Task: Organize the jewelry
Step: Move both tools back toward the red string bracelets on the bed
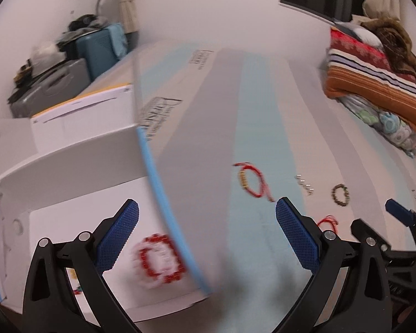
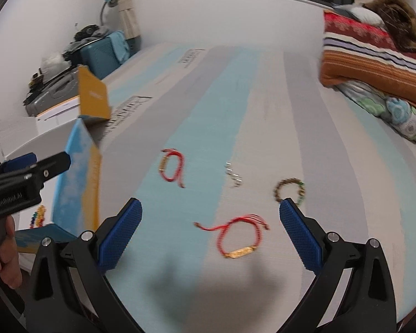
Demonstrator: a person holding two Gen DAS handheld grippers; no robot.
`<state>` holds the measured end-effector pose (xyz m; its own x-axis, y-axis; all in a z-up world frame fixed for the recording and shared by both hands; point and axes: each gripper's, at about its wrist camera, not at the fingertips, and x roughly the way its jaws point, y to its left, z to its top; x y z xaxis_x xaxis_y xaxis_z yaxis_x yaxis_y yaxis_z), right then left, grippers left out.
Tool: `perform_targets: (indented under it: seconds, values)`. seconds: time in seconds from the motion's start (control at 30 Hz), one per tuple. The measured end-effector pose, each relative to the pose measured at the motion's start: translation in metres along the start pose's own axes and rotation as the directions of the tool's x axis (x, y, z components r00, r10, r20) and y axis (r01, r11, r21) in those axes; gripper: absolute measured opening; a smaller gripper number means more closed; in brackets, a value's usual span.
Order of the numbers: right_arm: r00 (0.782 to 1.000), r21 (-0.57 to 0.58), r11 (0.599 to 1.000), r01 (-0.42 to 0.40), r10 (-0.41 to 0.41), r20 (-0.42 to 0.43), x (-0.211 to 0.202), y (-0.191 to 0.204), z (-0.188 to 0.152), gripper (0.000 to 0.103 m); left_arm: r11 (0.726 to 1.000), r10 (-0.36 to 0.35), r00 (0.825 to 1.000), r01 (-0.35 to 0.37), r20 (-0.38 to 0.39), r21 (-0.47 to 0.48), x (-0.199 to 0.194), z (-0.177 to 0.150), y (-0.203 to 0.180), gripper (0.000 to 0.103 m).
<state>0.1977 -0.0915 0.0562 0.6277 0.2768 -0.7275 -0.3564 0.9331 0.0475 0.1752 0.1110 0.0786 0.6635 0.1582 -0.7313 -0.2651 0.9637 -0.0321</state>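
On the left stood the white cardboard box (image 1: 69, 166) with a blue edge, and a round red bead bracelet (image 1: 160, 260) lay flat on its floor, with the left gripper (image 1: 208, 238) wide open and empty above it. On the striped grey and blue bed sheet (image 2: 208, 97) lay a red string bracelet with gold beads (image 2: 172, 168), some small shiny silver pieces (image 2: 233, 177), a red cord bracelet with a long flat gold plate (image 2: 240, 237) whose plate pointed across from left to right, and a round brown bead bracelet (image 2: 289, 191). The right gripper (image 2: 210, 236) was wide open too, holding nothing, just over the gold-plate bracelet.

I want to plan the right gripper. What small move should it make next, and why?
Probably lower the open right gripper onto the red cord bracelet with the gold plate. It lies loose on the striped bed cover, between the fingers, not yet in the box.
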Motion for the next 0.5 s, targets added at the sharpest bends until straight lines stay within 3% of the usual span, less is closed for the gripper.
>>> perform_targets:
  seconds: [0.3, 0.5]
  values:
    - [0.997, 0.053, 0.997, 0.053, -0.051, -0.053, 0.027, -0.05, -0.019, 0.095, 0.995, -0.049, 0.998, 0.051, -0.034, 0.083, 0.05, 0.015, -0.068, 0.097]
    - [0.993, 0.07, 0.995, 0.074, -0.067, -0.097, 0.057, -0.065, -0.03, 0.095, 0.995, -0.059, 0.995, 0.066, -0.083, 0.076, 0.102, 0.019, -0.084, 0.097]
